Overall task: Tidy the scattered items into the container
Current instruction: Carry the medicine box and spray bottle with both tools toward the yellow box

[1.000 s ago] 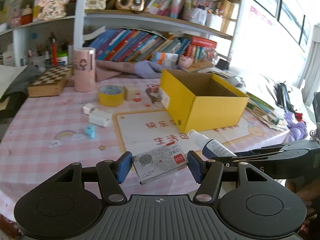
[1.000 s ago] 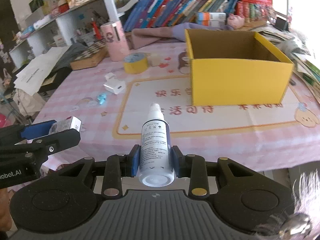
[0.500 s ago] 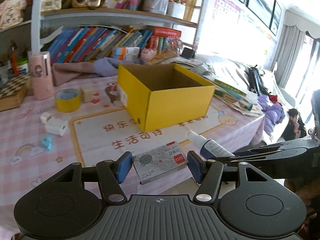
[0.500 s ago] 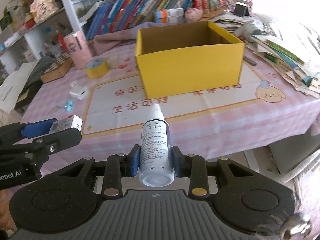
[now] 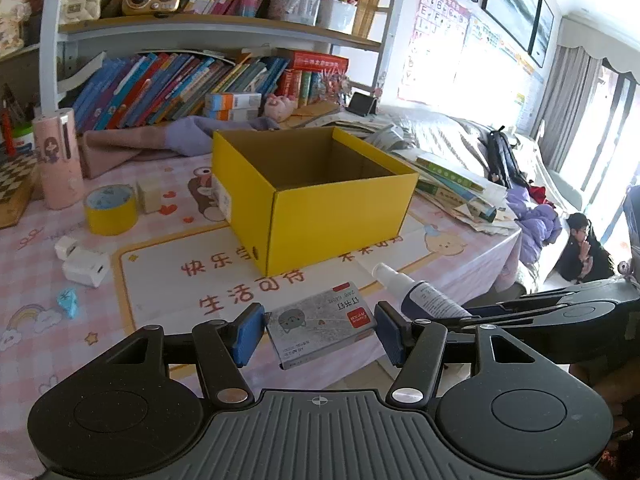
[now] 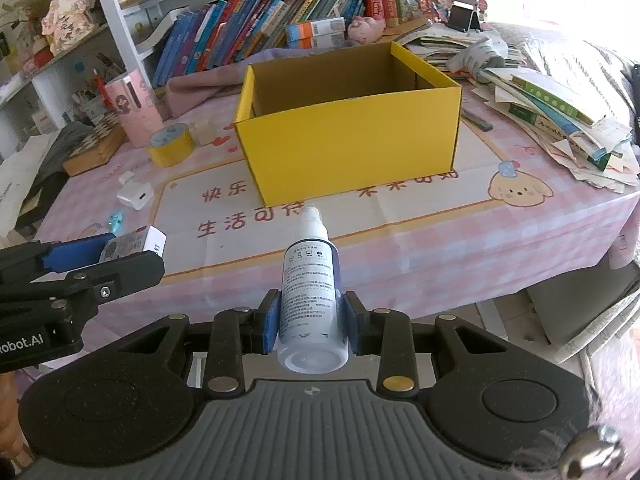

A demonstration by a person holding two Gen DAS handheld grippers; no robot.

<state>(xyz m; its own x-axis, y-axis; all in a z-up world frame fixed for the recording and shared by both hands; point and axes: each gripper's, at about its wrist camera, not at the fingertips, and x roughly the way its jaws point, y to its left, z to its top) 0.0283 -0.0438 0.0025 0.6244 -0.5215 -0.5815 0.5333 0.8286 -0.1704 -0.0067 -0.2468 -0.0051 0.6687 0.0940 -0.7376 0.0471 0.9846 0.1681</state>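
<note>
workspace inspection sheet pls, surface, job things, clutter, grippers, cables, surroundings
surface: table under a pink checked cloth with a printed mat.
job's things: open yellow cardboard box, no contents visible; staples box and spray bottle held in front of it, off the table; yellow tape roll, white charger, small blue item on the cloth.
clutter: pink cylinder, chessboard, heap of books and papers.
grippers: left gripper shut on the staples box; right gripper shut on the spray bottle.
cables: nothing seen.
surroundings: bookshelf behind; person beyond the table.
</note>
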